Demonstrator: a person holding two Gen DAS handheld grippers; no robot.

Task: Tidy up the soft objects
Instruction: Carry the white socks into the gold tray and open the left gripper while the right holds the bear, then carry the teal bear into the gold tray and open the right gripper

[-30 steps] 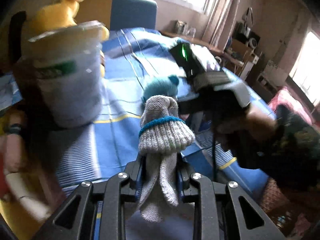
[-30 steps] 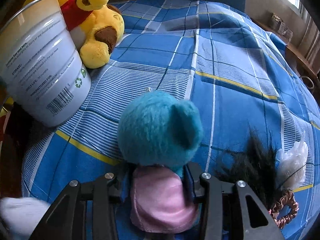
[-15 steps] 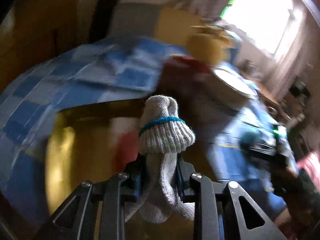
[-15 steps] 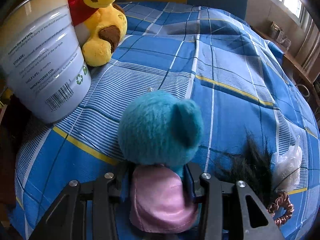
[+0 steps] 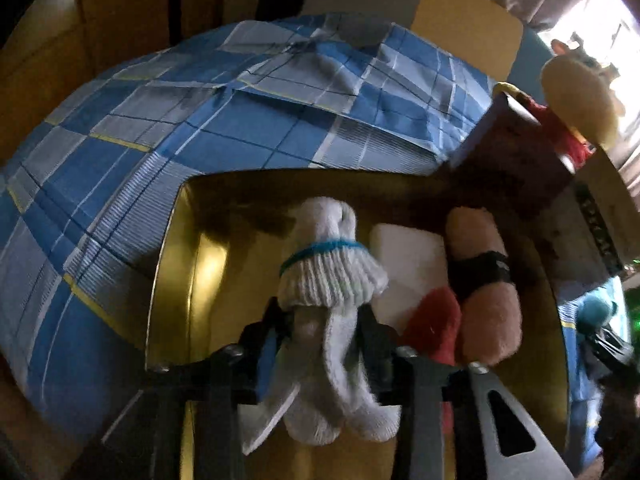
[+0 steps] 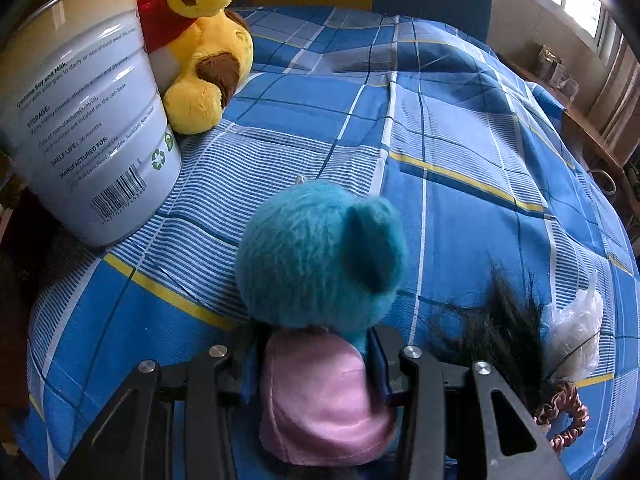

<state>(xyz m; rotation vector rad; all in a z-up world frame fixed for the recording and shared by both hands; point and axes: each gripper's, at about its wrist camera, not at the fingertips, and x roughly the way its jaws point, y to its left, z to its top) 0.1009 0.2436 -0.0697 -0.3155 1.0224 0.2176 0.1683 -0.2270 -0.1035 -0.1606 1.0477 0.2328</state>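
A grey knitted glove [image 5: 328, 268] with a blue band stands between the fingers of my left gripper [image 5: 322, 320], whose jaws are opening and look slack around it. It hangs over an open gold box [image 5: 172, 280] that holds a white pad [image 5: 408, 264], a red soft item [image 5: 432, 320] and a peach roll with a black band [image 5: 480, 280]. My right gripper [image 6: 316, 344] is shut on a teal plush toy [image 6: 320, 256] by its pink garment, just above the blue checked bedcover [image 6: 460, 140].
A white tin can [image 6: 88, 120] stands at the left with a yellow plush bear [image 6: 200, 48] behind it. A black furry tuft [image 6: 496, 320], a clear plastic bag [image 6: 576, 324] and a brown scrunchie [image 6: 564, 412] lie at the right.
My left gripper has swung with the glove from over the bed to above the gold box, and its jaws have widened. The right gripper and teal toy have stayed put.
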